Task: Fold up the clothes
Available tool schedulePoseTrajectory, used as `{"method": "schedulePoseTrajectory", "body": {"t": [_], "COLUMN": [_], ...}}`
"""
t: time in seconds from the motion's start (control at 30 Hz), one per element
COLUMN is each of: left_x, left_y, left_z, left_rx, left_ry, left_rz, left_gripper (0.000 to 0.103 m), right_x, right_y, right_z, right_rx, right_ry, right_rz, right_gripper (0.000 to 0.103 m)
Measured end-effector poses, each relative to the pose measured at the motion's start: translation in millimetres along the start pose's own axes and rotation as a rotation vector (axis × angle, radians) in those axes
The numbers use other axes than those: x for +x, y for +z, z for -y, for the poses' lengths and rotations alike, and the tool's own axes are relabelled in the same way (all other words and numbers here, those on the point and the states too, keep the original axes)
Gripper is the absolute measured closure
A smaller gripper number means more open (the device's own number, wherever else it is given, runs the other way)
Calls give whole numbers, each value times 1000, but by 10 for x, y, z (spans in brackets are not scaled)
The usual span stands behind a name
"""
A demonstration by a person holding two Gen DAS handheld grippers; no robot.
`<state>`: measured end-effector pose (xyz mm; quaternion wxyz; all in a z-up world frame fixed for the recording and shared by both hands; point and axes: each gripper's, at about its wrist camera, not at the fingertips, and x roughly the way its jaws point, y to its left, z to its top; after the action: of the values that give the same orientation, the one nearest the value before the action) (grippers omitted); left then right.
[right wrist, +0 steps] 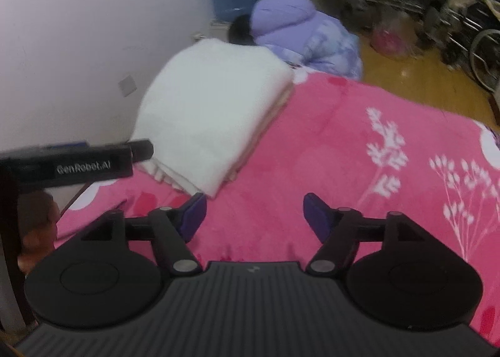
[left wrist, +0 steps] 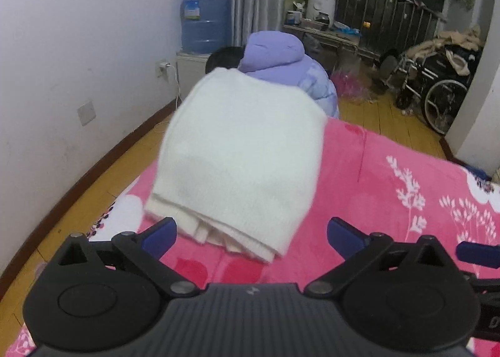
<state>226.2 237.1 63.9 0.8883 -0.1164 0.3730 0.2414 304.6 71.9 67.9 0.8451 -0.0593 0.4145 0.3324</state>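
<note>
A folded white knit garment (left wrist: 240,154) lies on the pink flowered blanket (left wrist: 390,176), near its far left corner. My left gripper (left wrist: 250,236) is open and empty, its blue fingertips just short of the garment's near edge. In the right wrist view the same garment (right wrist: 212,113) lies ahead and to the left on the blanket (right wrist: 328,144). My right gripper (right wrist: 254,216) is open and empty above bare blanket, to the right of the garment. The left gripper's body (right wrist: 78,160) shows at the left edge there.
A person in a lilac puffer jacket (left wrist: 281,60) crouches beyond the bed's far edge. A blue water jug (left wrist: 204,18) stands by the white wall. A wheelchair (left wrist: 437,85) stands at the right on the wooden floor.
</note>
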Motion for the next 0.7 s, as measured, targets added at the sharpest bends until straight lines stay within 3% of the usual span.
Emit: {"method": "schedulePoseTrajectory", "body": {"t": [0.17, 0.23, 0.43, 0.7], "left_x": [98, 89, 89, 77], "left_y": [-84, -130, -190, -232], "left_z": [55, 24, -172, -350], "left_rx": [29, -4, -116, -157], "left_ry": [22, -3, 24, 59], "left_rz": [-23, -55, -65, -47], "left_gripper": [0, 0, 0, 0], "right_x": [57, 93, 198, 237], "right_y": [-80, -96, -133, -157], "right_z": [-18, -63, -243, -423], "right_rx": [24, 11, -27, -103], "right_ry": [-44, -57, -76, -92], "right_rz": [-4, 2, 7, 13], "right_gripper": [23, 22, 21, 21]}}
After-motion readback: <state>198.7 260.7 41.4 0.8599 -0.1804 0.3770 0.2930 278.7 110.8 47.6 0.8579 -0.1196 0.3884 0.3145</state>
